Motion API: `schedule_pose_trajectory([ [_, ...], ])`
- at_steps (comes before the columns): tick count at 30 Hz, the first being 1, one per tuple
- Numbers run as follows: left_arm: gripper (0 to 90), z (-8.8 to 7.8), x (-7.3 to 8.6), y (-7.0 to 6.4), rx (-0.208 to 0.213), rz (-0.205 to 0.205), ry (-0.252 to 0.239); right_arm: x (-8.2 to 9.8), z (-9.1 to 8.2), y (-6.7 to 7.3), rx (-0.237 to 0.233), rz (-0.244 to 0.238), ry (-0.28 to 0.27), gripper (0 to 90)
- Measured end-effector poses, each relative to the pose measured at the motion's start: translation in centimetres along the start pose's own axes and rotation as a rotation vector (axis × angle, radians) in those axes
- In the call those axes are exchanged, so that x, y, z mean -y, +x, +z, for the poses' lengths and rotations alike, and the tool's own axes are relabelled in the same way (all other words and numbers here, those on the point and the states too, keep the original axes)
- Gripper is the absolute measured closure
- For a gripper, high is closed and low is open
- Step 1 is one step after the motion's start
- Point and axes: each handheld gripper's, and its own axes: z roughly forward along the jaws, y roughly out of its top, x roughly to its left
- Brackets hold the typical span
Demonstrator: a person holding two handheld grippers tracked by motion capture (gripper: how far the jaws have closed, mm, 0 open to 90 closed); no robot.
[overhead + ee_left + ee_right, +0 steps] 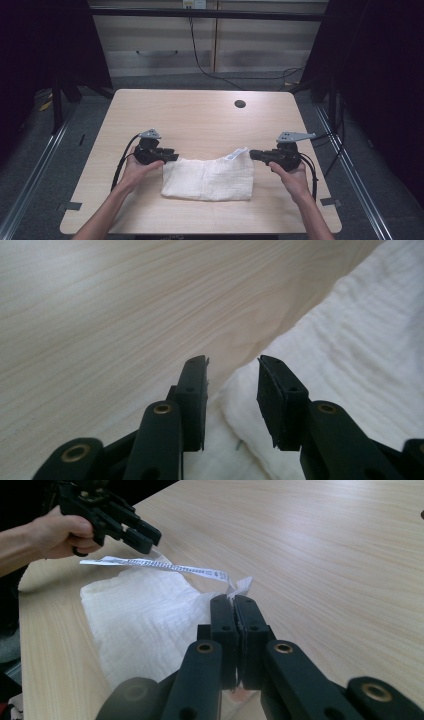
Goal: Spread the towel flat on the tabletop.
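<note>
A folded white cloth [210,177] lies flat on the pale wooden table [200,115], near its front edge. My left gripper [172,156] is at the cloth's upper left corner, open; in the left gripper view its jaws [232,362] stand apart just above the cloth's edge [360,340], not pressing on it. My right gripper [252,154] is at the upper right corner. Its jaws [233,600] are shut on that corner of the cloth [145,615], and a long printed label [165,566] sticks out from their tips toward the left gripper [147,537].
A dark round hole [240,104] sits in the table top at the far right. Behind the table stands a pale cabinet [160,45] with a black cable [200,60] trailing over the grey floor. Dark frames flank both sides.
</note>
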Motion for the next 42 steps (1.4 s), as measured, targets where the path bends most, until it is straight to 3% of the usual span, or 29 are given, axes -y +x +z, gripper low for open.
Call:
schedule_pose_trajectory([
  [2, 64.5, 0.6, 0.2, 0.4, 0.011, -0.014, 0.013, 0.1, 0.0, -0.1, 0.000, 0.002, 0.000, 88.5],
  [8, 69.0, 1.6, 0.5, 0.5, 0.014, 0.002, 0.030, 0.3, 0.1, -0.2, 0.001, 0.005, 0.001, 88.5],
  [18, 85.3, 1.9, 0.7, 0.0, 0.034, 0.071, 0.056, 0.3, 0.3, -0.5, 0.004, 0.013, 0.004, 88.5],
  [23, 88.0, 1.5, 0.5, -0.2, 0.033, 0.071, 0.035, 0.3, 0.2, -0.5, 0.007, 0.011, 0.002, 88.5],
  [31, 87.8, -0.7, -0.3, -0.9, 0.052, 0.080, -0.045, 0.1, -0.3, -0.6, 0.013, 0.016, -0.010, 88.5],
  [42, 87.0, -0.6, -0.3, -1.0, 0.042, 0.096, -0.054, 0.0, -0.1, -0.5, 0.011, 0.019, -0.011, 88.4],
])
